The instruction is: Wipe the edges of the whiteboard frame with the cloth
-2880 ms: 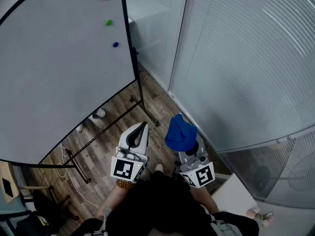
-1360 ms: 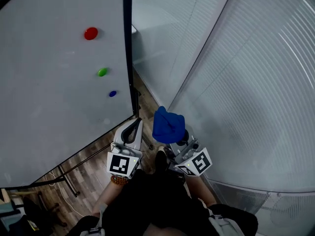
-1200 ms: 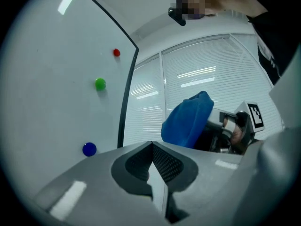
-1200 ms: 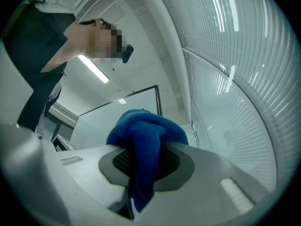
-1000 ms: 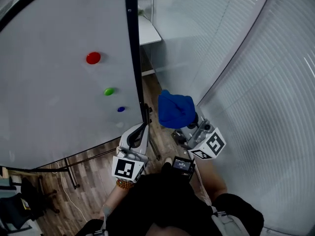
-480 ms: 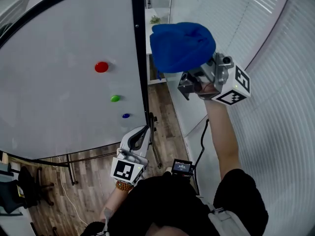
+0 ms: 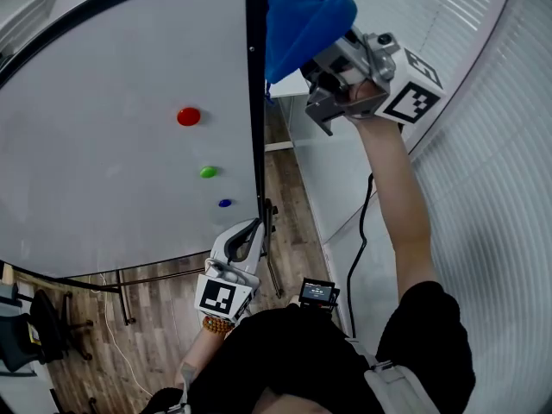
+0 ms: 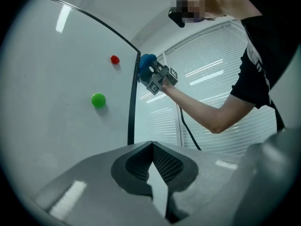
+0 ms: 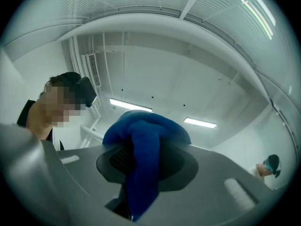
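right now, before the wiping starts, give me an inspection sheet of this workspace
surface: whiteboard upright on a stand, face bare apart from magnets; black frame down its right edge
job's things: blue cloth held high at the frame's right edge; contact not certain
clutter: red magnet, green magnet, blue magnet on the board
grippers: right gripper shut on the blue cloth, arm raised; left gripper shut, empty, low by the board's lower right corner
cables: black cable hanging below the raised arm
surroundings: wood floor, ribbed glass wall on the right
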Available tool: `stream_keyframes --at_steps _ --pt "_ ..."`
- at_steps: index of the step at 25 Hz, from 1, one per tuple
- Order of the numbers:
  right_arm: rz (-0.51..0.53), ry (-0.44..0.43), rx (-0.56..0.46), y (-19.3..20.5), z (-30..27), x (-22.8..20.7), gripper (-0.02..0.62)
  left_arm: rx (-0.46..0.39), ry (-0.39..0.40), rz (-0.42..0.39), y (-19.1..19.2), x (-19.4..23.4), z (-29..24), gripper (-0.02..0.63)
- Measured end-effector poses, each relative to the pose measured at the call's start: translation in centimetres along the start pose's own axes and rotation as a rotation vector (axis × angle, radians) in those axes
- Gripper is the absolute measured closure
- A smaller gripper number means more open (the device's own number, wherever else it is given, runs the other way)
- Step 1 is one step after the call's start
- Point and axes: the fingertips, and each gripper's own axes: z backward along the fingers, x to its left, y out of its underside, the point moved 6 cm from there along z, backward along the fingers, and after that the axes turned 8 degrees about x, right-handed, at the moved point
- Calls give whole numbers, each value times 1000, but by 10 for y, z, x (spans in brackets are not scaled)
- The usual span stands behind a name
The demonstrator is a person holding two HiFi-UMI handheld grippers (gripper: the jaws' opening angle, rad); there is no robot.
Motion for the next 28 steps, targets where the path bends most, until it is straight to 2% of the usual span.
stream_keyframes --at_steps 8,13,22,28 --pt "-73 -59 -1 6 -2 -11 426 15 -4 -13 21 -3 -5 606" --pt "-58 -66 38 2 -44 -8 410 -22 10 -9 17 15 17 606" --pt "-57 -96 48 3 -45 -12 417 -17 9 7 30 14 9 606" --pt "63 -62 137 -2 -51 -5 411 9 32 0 32 9 5 606"
